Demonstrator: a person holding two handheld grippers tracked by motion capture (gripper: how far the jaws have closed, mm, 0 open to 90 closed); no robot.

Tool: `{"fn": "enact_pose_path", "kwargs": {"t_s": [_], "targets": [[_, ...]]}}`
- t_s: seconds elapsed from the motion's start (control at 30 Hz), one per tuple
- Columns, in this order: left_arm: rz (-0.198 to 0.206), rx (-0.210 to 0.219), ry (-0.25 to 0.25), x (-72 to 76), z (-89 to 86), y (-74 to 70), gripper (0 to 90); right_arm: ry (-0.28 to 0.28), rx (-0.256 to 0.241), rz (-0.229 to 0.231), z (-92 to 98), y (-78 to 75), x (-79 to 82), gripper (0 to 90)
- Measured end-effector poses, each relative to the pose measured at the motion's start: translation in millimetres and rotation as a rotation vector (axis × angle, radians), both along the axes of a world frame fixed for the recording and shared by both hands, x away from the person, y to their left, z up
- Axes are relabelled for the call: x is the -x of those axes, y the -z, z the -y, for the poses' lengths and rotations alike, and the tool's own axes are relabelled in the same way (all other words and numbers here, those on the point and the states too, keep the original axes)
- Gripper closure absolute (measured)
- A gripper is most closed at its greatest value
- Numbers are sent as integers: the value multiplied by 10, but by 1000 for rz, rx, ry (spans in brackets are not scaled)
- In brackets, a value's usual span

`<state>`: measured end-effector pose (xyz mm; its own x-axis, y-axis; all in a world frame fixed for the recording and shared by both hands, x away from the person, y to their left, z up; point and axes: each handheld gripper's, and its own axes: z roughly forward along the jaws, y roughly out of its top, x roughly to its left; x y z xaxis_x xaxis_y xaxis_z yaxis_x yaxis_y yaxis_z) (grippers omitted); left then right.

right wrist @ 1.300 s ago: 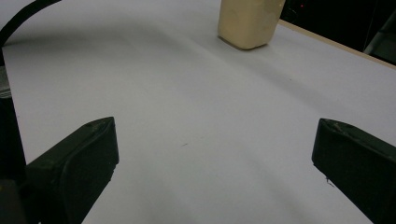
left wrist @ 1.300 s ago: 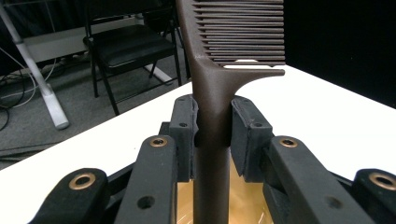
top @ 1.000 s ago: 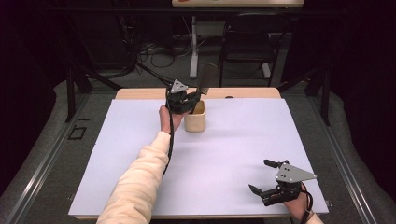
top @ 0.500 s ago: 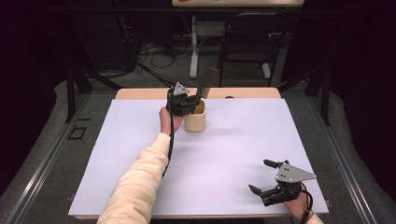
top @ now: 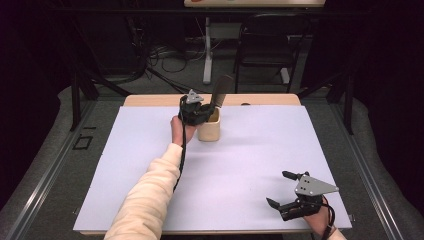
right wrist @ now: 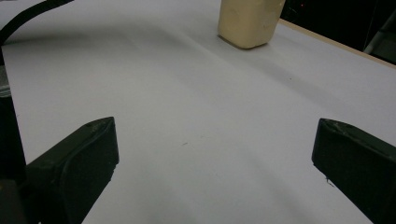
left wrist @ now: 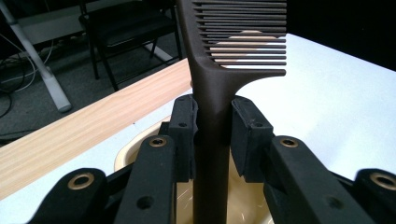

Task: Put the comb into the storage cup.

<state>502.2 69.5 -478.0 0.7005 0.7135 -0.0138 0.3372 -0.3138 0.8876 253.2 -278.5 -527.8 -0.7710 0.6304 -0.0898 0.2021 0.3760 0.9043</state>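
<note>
- My left gripper (top: 206, 110) pinches a dark comb (left wrist: 219, 74) over the cream cup (top: 209, 131), desk's (top: 250, 150) 12 o'clock.
- My right gripper (top: 284, 190) sits spread, 5 o'clock.
- A black chair (top: 265, 45) stands beyond.

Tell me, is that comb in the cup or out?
In: the comb's handle runs down into the cream cup, teeth up, left gripper clamping it.

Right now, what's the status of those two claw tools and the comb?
Left gripper shut on dark plastic comb, handle inside cream plastic cup. Right gripper open, idle. Nothing in the way.
</note>
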Motion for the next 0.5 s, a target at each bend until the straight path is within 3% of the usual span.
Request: {"fn": "enact_pose_path", "kwargs": {"t_s": [0.5], "targets": [[-8, -67, 11, 15, 77, 19, 715, 0, -6, -3, 2, -1, 0, 1]]}}
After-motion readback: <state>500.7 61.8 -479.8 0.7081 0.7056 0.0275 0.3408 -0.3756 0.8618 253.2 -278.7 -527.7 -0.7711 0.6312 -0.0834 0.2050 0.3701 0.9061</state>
